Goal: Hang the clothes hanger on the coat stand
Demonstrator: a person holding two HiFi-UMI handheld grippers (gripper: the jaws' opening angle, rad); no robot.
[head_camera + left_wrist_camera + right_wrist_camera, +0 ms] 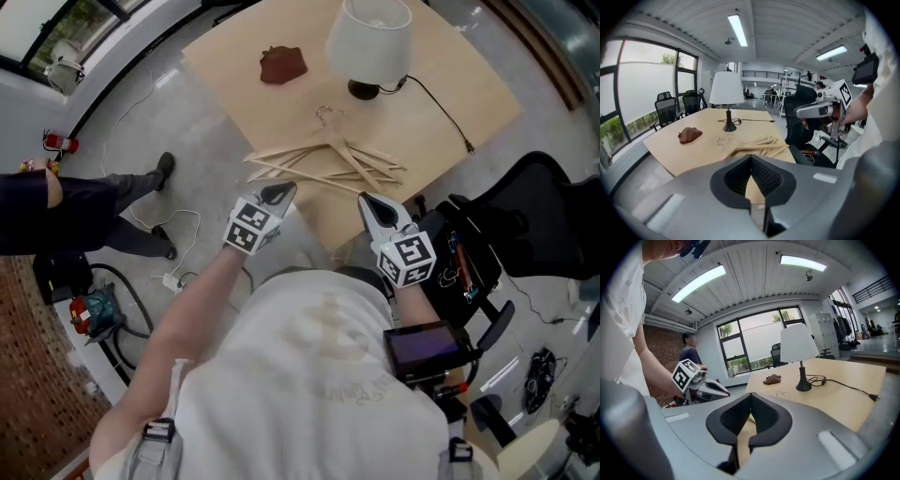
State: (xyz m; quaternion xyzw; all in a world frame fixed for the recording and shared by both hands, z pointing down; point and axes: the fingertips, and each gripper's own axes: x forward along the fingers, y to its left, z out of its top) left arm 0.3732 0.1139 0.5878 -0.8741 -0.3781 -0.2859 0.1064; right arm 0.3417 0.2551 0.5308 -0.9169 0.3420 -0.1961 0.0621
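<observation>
**A:** Looking down from over the shoulders, where's everything?

**B:** A heap of pale wooden clothes hangers with thin metal hooks [323,161] lies on the light wooden desk [469,84], towards its near corner. Behind the heap stands a white-shaded lamp on a black base [368,37]. A crumpled brown lump [282,65] lies to the lamp's left.

**A:** And the tools?

**B:** The left hand-held gripper [278,193] and the right hand-held gripper [368,201] hover on the near side of the heap, one towards each end. Neither holds a hanger. A black office chair [534,216] stands right of the desk, and a person in dark clothes [84,202] is off to the left.

**A:** What about the left gripper view?

**B:** Its jaws are pressed together with nothing in them. Past the tips the hangers [759,146] lie flat on the desk. The lamp [727,91] and the brown lump [689,134] are beyond them. The right hand-held gripper [800,112] floats at the right, clear of the desk.

**A:** And the right gripper view?

**B:** Jaws together there too, gripping nothing, just over the desk's edge. The left hand-held gripper [723,391] shows at the left with the person [689,361] behind it. The lamp [800,345] is ahead, and the metal hooks [783,393] lie on the desk in front of it
</observation>
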